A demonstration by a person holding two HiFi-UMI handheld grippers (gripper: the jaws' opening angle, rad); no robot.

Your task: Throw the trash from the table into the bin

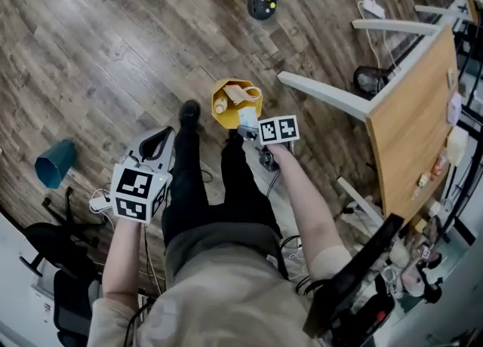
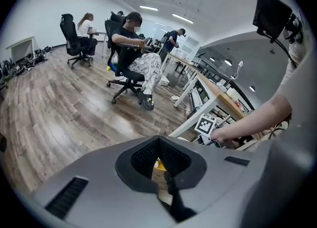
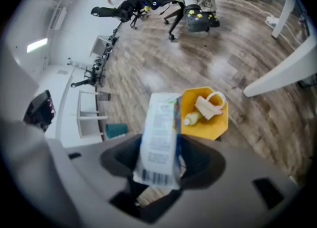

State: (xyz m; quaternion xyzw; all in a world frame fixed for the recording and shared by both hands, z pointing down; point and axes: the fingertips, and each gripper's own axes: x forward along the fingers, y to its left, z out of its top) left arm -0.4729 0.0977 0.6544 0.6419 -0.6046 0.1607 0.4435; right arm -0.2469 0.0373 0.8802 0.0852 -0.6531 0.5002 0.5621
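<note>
Wood-plank floor (image 1: pixel 113 51) fills most of the head view, with the yellow bin (image 1: pixel 219 86) standing on it at centre and the wooden counter (image 1: pixel 415 119) along the right edge.

The task looks well under way. A bottle (image 3: pixel 194 118) and a crumpled tan piece (image 3: pixel 210 105) already lie in the bin. The right gripper (image 3: pixel 158 160) has its jaws clamped on a white packet (image 3: pixel 159 128), held at the bin's near rim and not yet let go. Dropping it in seems the step in hand. The left gripper (image 1: pixel 158 142) hangs at lower left of the bin, well apart from it, with its jaws together and nothing between them. A few small things (image 1: pixel 450 108) sit on the counter's far edge. Whether any of them is trash I cannot tell, so more trips may remain.

Only the right gripper view shows the grip itself, the barcode end of the packet between the jaws, and the bin's contents clearly. Only the head view shows the counter top and both grippers together. The left gripper view adds the wider room, with people seated on office chairs (image 2: pixel 126 71), but shows just a sliver of yellow beyond its shut jaws.
</note>
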